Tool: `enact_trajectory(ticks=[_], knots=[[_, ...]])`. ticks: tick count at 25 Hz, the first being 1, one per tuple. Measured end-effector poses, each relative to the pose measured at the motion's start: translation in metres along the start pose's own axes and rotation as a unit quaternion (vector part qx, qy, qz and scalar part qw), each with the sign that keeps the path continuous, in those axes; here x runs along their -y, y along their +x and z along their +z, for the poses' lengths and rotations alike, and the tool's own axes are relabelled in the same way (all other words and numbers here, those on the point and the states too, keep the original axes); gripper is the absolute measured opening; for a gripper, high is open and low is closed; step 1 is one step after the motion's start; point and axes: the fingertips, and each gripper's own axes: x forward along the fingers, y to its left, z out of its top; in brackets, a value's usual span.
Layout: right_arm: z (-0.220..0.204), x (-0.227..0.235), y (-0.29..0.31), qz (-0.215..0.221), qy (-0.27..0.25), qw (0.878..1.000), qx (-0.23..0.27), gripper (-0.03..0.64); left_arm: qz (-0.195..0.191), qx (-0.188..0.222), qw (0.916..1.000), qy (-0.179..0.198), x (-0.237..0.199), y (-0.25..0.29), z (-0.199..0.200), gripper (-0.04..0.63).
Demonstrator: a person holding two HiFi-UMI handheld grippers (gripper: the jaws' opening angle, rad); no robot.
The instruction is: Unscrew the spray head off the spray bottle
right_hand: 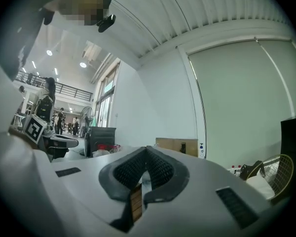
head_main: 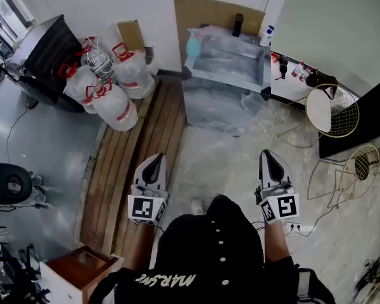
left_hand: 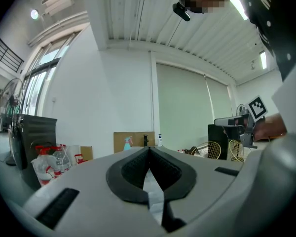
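A light blue spray bottle with a pinkish spray head stands at the far left of the grey marbled table, in front of a cardboard sheet; the left gripper view also shows the spray bottle, small and far off. My left gripper and right gripper are both shut and empty. They hang low in front of the person's body, over the floor, well short of the table. Each gripper view shows its jaws pressed together with nothing between them.
On the table stand a black bottle and a white pump bottle. Tied plastic bags and a black bin sit at the left by a wooden floor strip. Wire chairs stand at the right.
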Motion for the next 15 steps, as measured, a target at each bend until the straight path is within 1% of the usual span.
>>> enact_trajectory(ticks=[3, 8, 11, 15], knots=[[-0.006, 0.007, 0.014, -0.001, 0.003, 1.000, -0.006, 0.011, -0.006, -0.006, 0.9999, 0.011, -0.004, 0.016, -0.005, 0.025], [-0.015, 0.021, 0.047, 0.004, 0.005, 1.000, -0.005, 0.011, -0.002, -0.016, 0.9998, 0.007, -0.015, 0.045, -0.011, 0.025], [-0.020, 0.036, 0.075, 0.007, 0.004, 1.000, -0.007, 0.011, 0.006, -0.019, 0.9998, 0.001, -0.026, 0.071, -0.012, 0.025], [-0.025, 0.058, 0.122, 0.016, -0.003, 1.000, -0.005, 0.011, 0.011, -0.016, 0.9998, 0.007, -0.044, 0.115, -0.011, 0.025]])
